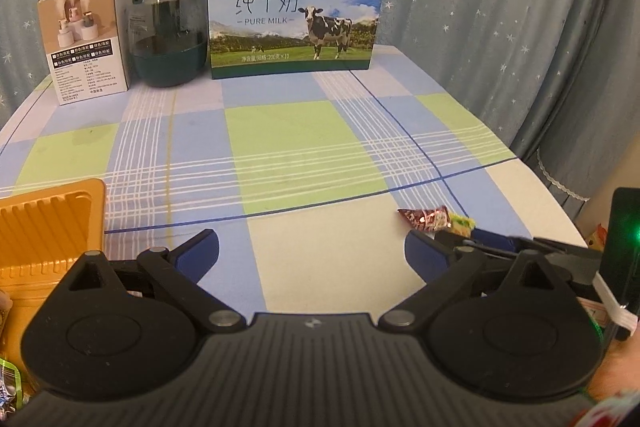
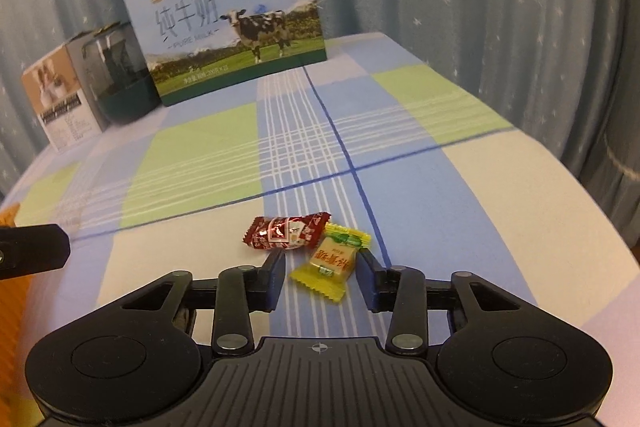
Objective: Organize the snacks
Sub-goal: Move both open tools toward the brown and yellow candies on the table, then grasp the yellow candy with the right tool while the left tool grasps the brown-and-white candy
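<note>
While I am surveying from the back, the milk box [image 2: 236, 27], jar [image 1: 168, 31] and small carton [image 1: 86, 39] are standing clear of the work. I am noting the orange tray [image 1: 52, 227] lying at the left. My left gripper [image 1: 312, 251] is hanging wide and empty. My right gripper [image 2: 322, 269] is straddling the yellow candy [image 2: 330, 263], jaws narrow, pads not visibly pressing. Risk: its left finger is sitting against the red candy [image 2: 286, 233], so closing could nudge that aside or skid the yellow wrapper out.
</note>
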{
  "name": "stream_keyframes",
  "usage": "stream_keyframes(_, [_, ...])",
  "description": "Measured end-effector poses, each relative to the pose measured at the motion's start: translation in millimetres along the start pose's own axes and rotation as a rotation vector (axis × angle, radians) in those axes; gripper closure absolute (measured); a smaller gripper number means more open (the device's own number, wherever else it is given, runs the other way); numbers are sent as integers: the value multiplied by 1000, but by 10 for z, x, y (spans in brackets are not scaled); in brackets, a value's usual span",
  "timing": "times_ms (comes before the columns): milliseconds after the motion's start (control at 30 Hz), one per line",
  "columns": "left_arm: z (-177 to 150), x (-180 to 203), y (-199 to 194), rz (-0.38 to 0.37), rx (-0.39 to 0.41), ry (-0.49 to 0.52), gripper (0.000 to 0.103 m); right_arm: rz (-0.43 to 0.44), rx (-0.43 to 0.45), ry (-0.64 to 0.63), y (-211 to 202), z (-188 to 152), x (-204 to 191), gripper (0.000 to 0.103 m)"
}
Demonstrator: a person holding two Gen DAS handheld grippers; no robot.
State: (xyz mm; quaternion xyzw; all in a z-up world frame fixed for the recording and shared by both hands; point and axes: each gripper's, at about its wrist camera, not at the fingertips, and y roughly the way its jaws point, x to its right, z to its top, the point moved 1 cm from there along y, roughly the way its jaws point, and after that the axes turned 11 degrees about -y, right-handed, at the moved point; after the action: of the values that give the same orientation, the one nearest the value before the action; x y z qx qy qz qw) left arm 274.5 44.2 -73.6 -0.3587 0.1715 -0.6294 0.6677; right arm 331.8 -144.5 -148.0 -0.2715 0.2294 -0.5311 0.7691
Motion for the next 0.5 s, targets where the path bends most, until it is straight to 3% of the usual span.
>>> stream_keyframes(167, [-27, 25, 47, -2, -8, 18, 4, -7, 1, -7, 13, -6, 20, 74])
stream_keyframes(500, [-47, 138, 101, -24, -22, 64, 4, 35, -42, -81, -378, -45, 119, 75])
